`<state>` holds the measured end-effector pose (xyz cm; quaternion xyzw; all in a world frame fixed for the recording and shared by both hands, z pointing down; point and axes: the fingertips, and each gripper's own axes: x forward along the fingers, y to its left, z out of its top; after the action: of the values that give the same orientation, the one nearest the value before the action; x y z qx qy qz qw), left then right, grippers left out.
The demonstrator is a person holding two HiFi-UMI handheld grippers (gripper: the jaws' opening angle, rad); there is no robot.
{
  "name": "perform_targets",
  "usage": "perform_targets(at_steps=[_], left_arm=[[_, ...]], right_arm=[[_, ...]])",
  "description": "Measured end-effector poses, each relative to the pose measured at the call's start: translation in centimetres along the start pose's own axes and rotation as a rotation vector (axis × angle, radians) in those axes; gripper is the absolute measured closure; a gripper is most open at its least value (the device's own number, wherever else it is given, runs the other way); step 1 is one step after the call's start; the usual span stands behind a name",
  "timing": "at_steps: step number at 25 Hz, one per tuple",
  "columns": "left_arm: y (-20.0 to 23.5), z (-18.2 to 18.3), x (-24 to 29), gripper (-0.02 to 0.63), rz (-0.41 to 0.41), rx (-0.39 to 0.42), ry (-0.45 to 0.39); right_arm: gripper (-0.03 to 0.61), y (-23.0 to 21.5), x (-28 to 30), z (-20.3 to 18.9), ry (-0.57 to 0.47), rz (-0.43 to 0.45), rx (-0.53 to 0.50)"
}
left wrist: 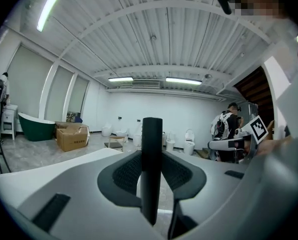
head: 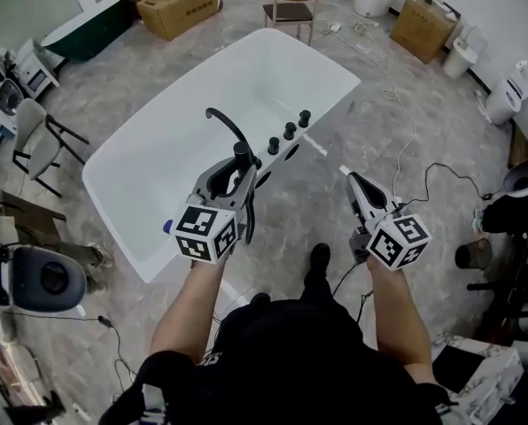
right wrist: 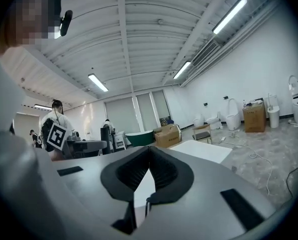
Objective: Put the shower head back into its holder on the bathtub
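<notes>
— One quick check: gripping what with the left claw (head: 236,165)?

— Squeezing the black shower head (left wrist: 151,169), with pads pressing on both sides of its handle. Standing it up tall in the left gripper view, running from 12 o'clock down to 6 o'clock.

— And doing what with the right claw (head: 350,177)?

— Carrying nothing. Pinching its jaws together on thin air, hanging out at 3 o'clock from the left one, over the grey floor (head: 335,96).

— Looking where for the holder?

— Looking along the near rim of the white bathtub (head: 171,127), by the row of black knobs (head: 289,131). Not managing to pick out the holder itself, too small and dark from up here.

— Lying which way from the left claw?

— Sitting at about 2 o'clock in the head view, quite near. Also seeing a bent black pipe (head: 224,122), likely the tap, at about 11 o'clock.

— Picking which hand for the job, then?

— Probably using the left: holding the thing and hovering right at the rim, much nearer than the right. Probably needing to point the bottom end down at the rim and slide over toward 2 o'clock.
</notes>
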<state>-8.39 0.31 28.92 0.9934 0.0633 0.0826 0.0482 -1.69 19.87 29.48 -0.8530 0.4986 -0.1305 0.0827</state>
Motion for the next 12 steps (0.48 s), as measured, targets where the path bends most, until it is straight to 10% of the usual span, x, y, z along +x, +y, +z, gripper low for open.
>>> perform_targets(at_steps=[12], left_arm=[[-2.5, -0.6, 16.9, 0.485, 0.179, -0.074, 0.056]], right_arm=[[0.563, -20.3, 6.1, 3.6, 0.088, 0.136, 0.011]])
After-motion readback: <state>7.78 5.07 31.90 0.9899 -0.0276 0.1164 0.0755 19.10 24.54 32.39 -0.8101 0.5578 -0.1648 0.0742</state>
